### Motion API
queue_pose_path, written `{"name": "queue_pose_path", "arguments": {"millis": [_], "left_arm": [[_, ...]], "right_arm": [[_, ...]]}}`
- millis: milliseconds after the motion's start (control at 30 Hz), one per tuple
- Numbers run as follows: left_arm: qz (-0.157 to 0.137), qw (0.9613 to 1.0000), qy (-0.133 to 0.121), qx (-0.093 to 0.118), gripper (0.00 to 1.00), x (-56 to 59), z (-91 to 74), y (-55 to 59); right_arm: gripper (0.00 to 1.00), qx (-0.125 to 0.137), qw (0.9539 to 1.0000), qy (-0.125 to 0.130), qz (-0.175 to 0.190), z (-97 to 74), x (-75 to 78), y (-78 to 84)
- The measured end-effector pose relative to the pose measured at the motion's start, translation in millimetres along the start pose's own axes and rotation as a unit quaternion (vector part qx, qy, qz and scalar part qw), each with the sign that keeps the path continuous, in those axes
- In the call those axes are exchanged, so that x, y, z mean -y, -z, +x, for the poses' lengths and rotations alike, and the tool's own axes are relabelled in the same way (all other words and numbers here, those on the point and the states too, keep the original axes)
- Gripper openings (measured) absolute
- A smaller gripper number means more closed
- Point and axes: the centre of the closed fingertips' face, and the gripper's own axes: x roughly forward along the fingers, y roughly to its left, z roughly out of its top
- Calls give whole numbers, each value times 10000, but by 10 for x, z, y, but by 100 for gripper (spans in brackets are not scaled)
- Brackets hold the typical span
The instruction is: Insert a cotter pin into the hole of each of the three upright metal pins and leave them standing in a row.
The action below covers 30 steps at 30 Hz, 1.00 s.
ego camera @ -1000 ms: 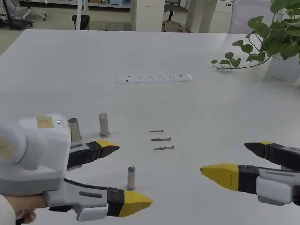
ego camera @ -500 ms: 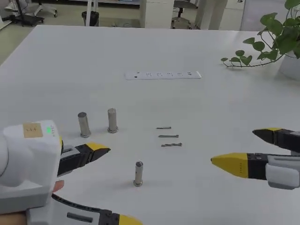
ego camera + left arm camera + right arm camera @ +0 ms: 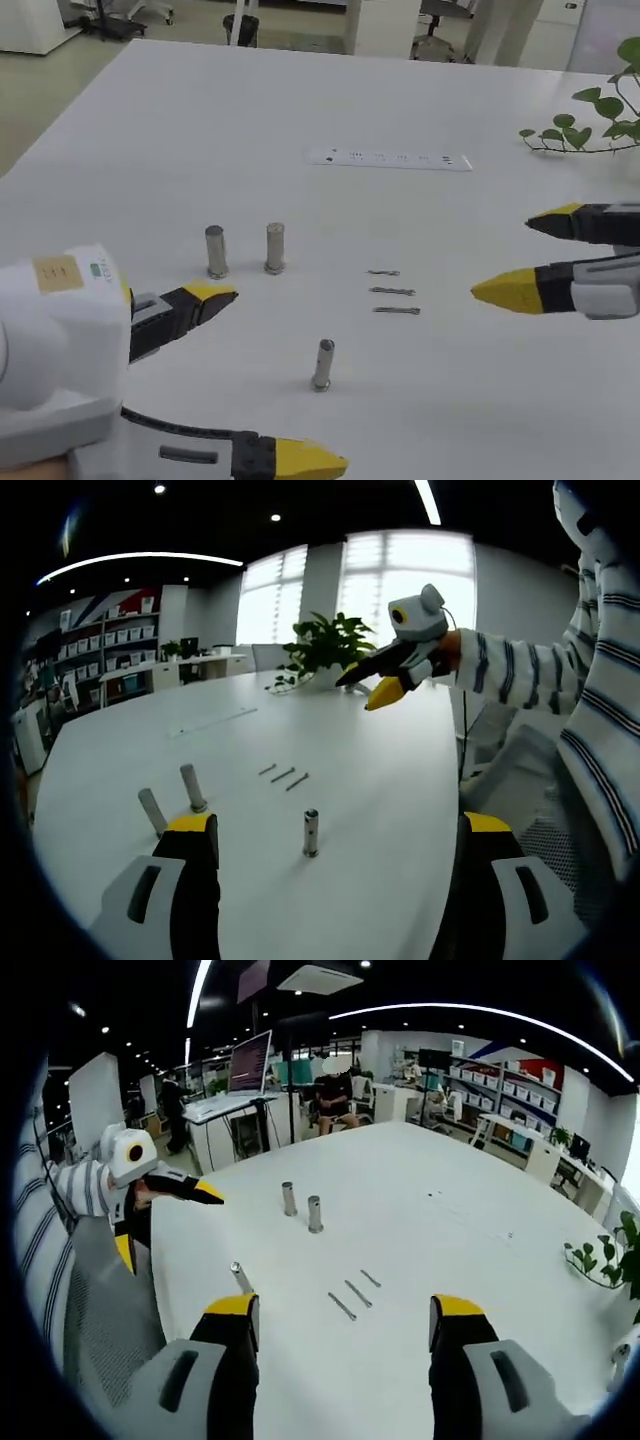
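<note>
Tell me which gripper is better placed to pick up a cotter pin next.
Probably right. The right gripper is open and empty, nearest the three cotter pins. The left gripper, also open, has the lone upright metal pin in front of it, cotter pins beyond.

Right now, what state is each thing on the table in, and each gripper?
left metal pin: upright, no cotter pin in it.
middle metal pin: upright, no cotter pin in it.
near metal pin: upright, no cotter pin in it.
cotter pins: three, lying flat, loose, side by side.
power strip: lying flat, no plug seen.
left gripper: open, empty.
right gripper: open, empty.
</note>
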Motion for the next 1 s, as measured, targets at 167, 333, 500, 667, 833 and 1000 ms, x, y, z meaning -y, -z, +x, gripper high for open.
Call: {"name": "queue_pose_path", "arguments": {"millis": [167,333,500,667,833,1000], "left_arm": [[-38,9999,-126,45,99,-23,-39,-75],[-152,9995,-244,115,99,-39,-101,-116],[-207,9990,-375,126,98,-53,-125,-64],[-396,9981,-447,140,97,-57,-121,-20],[-504,9973,-502,191,96,-50,-116,-14],[-533,9968,-563,173,96,-51,-104,7]], "right_arm": [[44,-111,9977,-475,-479,233,-25,-142],[40,-606,9892,-796,-1072,533,5,-137],[24,-1135,9720,-907,-1846,792,95,-84],[18,-1469,9569,-1239,-2179,1014,143,-12],[13,-1817,9453,-1327,-2361,1204,259,91],[7,-2185,9310,-1579,-2463,1329,301,272]]}}
